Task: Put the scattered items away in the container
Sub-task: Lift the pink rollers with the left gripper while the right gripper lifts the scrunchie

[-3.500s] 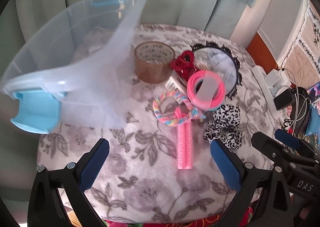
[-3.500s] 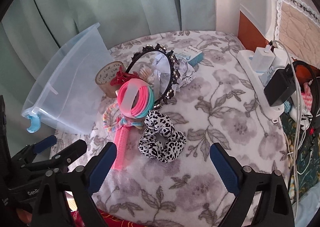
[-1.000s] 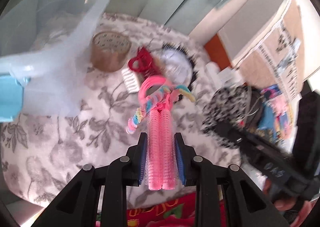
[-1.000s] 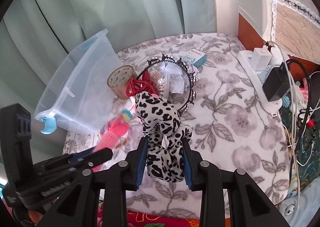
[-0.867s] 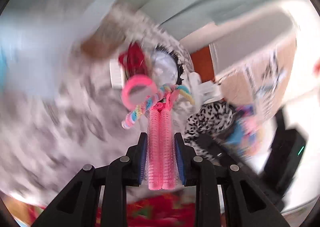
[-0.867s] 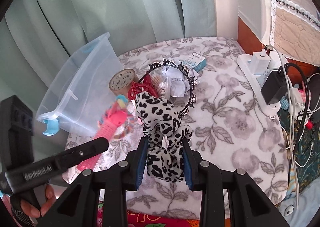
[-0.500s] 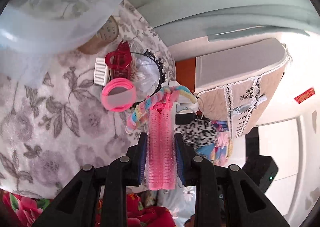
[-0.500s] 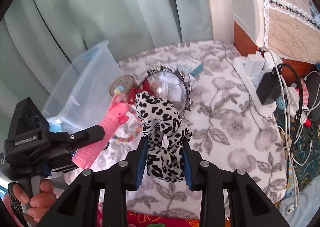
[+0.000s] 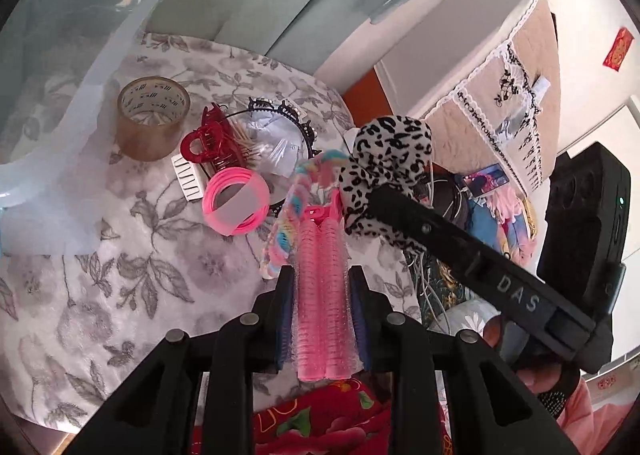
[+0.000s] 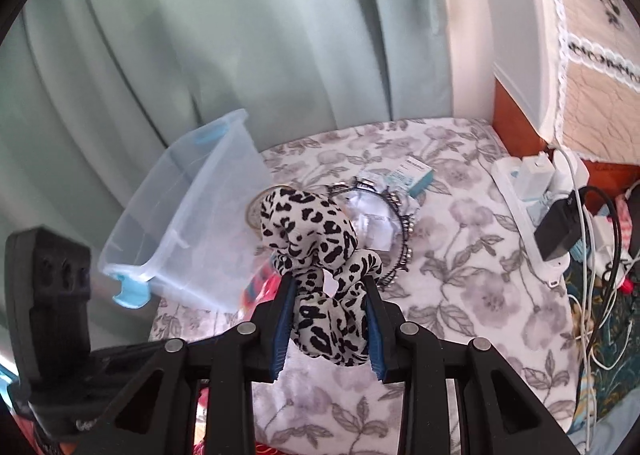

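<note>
Left wrist view, roller [image 9: 320, 295] still gripped — scrunchie [image 9: 384, 171] lifted alongside

The left wrist view looks forward and down along its claw [image 9: 322, 309] from close above the flowered surface [image 9: 120, 279], with the clear bin [image 9: 52, 103] at ten o'clock and the other claw's arm crossing at three o'clock. The right wrist view sits higher and farther back over its claw [image 10: 328, 325], facing the curtain [image 10: 240, 35]. Both views share the bin [image 10: 188, 231], the headband [image 10: 396, 223] and the leopard scrunchie [image 10: 316, 251].
</note>
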The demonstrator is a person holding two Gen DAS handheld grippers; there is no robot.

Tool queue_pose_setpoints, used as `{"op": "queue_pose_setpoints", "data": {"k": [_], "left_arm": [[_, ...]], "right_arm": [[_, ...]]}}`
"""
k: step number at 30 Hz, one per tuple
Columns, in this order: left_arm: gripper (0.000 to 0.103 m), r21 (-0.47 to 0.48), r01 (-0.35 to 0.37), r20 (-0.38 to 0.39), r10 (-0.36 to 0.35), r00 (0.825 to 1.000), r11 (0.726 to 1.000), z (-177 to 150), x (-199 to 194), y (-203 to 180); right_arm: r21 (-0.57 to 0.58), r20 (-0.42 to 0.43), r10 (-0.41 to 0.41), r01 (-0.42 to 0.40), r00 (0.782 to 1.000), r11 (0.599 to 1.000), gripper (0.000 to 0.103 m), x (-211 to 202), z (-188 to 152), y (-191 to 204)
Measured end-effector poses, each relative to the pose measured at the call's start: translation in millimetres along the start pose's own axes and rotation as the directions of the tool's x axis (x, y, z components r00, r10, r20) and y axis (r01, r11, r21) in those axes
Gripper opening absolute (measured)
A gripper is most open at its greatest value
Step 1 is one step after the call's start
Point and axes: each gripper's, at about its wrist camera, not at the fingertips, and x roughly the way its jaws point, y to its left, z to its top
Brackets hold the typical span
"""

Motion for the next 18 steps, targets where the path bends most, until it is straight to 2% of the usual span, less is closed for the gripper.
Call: {"op": "queue_pose_setpoints", "data": {"k": [5,9,12,14,15,16,18], "left_arm": [[0.027,0.025,0.043,-0.036,-0.042,0.998,0.999,-7,4,-9],[0.027,0.033,0.053,-0.033,-0.052,0.998,0.998,-6,3,-12],[0.027,-0.059,0.100,0.002,-0.100,0.995,0.993,-3,2,5],[0.027,-0.159,0.189,0.037,-0.186,0.982,0.969,0,0,20],[0.027,-0.188,0.217,0.073,-0.207,0.976,0.958,0,-1,25],[0.027,-0.197,0.234,0.086,-0.222,0.971,0.952,1,-3,28],[0.028,-0.186,0.225,0.088,-0.212,0.973,0.956,3,-5,27]], "right_arm": [[0.025,0.007,-0.036,0.036,0.999,0.999,0.035,2,5,-16],[0.054,0.004,-0.044,0.044,0.999,0.998,0.034,5,6,-27],[0.069,0.017,-0.039,0.038,0.999,0.997,0.034,1,6,-31],[0.068,0.025,-0.037,0.035,0.999,0.997,0.034,-2,5,-33],[0.070,0.027,-0.036,0.034,0.999,0.997,0.034,-3,5,-33],[0.074,0.027,-0.035,0.032,0.999,0.997,0.034,-4,5,-34],[0.083,0.030,-0.017,0.014,0.999,0.996,0.034,-6,5,-34]]}}
